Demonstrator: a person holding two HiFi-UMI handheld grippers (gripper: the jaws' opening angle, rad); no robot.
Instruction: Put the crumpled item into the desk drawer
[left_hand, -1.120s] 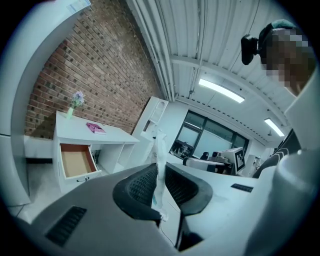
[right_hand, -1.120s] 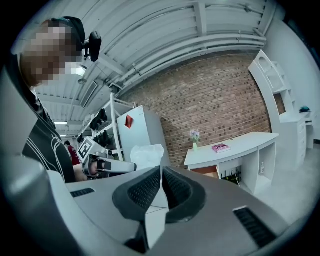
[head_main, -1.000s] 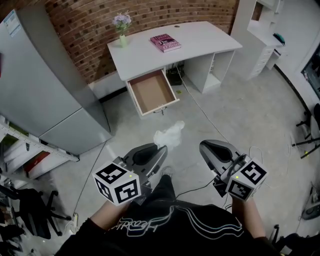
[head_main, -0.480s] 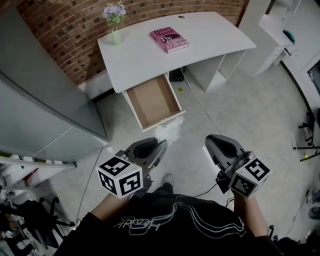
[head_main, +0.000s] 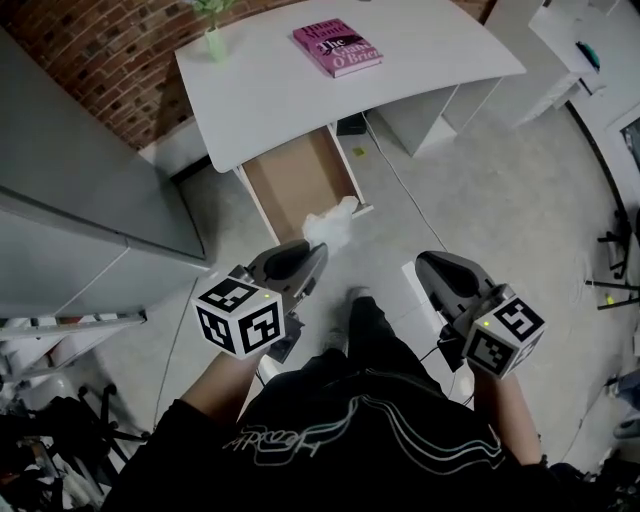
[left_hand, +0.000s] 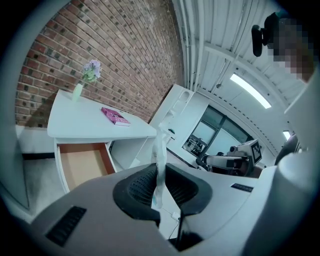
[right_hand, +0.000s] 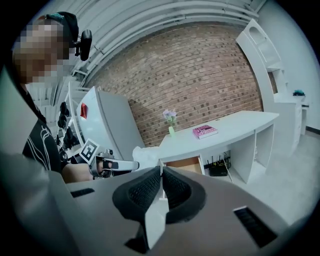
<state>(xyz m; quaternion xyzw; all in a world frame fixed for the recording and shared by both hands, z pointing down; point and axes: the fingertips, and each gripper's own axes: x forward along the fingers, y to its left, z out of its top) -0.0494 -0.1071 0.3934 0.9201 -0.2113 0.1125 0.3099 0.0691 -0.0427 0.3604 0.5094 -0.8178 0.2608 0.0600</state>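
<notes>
The crumpled white item (head_main: 326, 224) hangs pinched in my left gripper (head_main: 316, 252), just in front of the open desk drawer (head_main: 296, 178). In the left gripper view the item (left_hand: 160, 160) stands as a thin white strip between the dark pads, with the brown-bottomed drawer (left_hand: 82, 164) ahead and to the left. My right gripper (head_main: 428, 270) hovers over the floor to the right, shut with nothing in it. The right gripper view shows its pads (right_hand: 145, 190) pressed together, and beyond them the item (right_hand: 148, 156) and the drawer (right_hand: 186, 164).
The white desk (head_main: 280, 80) carries a pink book (head_main: 336, 46) and a small vase of flowers (head_main: 212, 40) against the brick wall. A grey cabinet (head_main: 70, 190) stands to the left. Cables (head_main: 400, 200) run over the floor by the desk's right side.
The view has closed in on the desk. My left gripper has carried the crumpled item forward from mid-floor to the drawer's front edge. The right gripper has come along, still shut.
</notes>
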